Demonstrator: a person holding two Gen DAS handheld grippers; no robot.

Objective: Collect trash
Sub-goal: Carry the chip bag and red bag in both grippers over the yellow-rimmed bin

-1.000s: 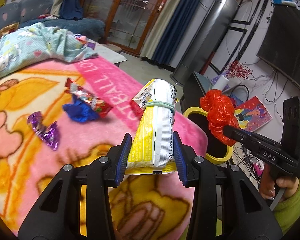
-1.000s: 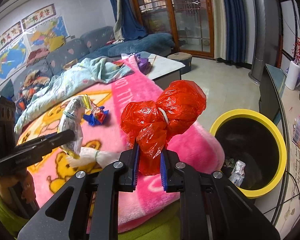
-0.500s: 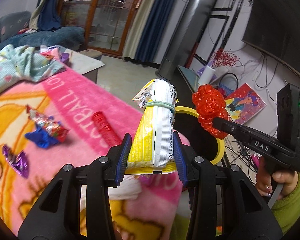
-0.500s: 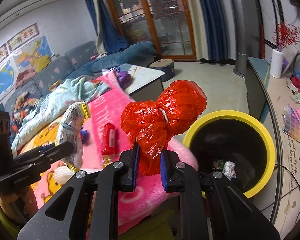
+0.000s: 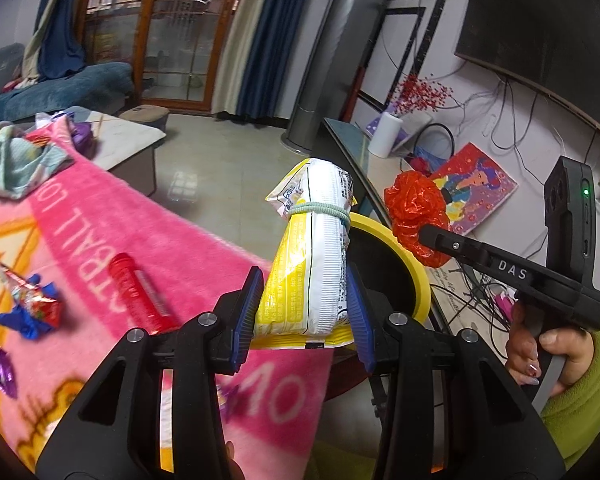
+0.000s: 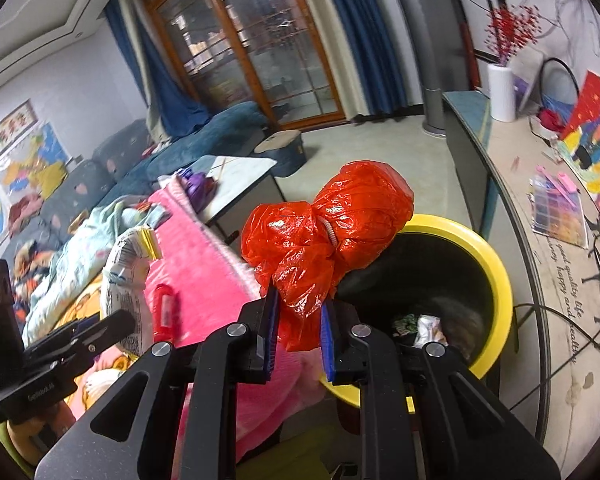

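My left gripper [image 5: 304, 312] is shut on a yellow and white snack bag [image 5: 312, 256] bound with a pale green band, held upright over the pink blanket's edge. My right gripper [image 6: 298, 330] is shut on a knotted red plastic bag [image 6: 328, 224], which hangs just before the rim of the yellow bin [image 6: 496, 276]. The bin has a black inside with some trash at the bottom. In the left wrist view the red plastic bag [image 5: 414, 208] and the right gripper [image 5: 428, 236] are above the yellow bin [image 5: 396, 248]. In the right wrist view the snack bag [image 6: 126, 276] is at the left.
On the pink blanket [image 5: 204, 248] lie a red tube [image 5: 140, 292], a red and blue wrapper [image 5: 28, 308] and a purple wrapper [image 5: 2, 368]. A low cabinet [image 6: 540, 264] with cables and papers runs right of the bin. A small table [image 5: 128, 140] and a sofa [image 6: 204, 136] stand behind.
Both grippers have swung to the right, off the middle of the blanket toward the yellow bin, each keeping its grip. The red tube has come into view.
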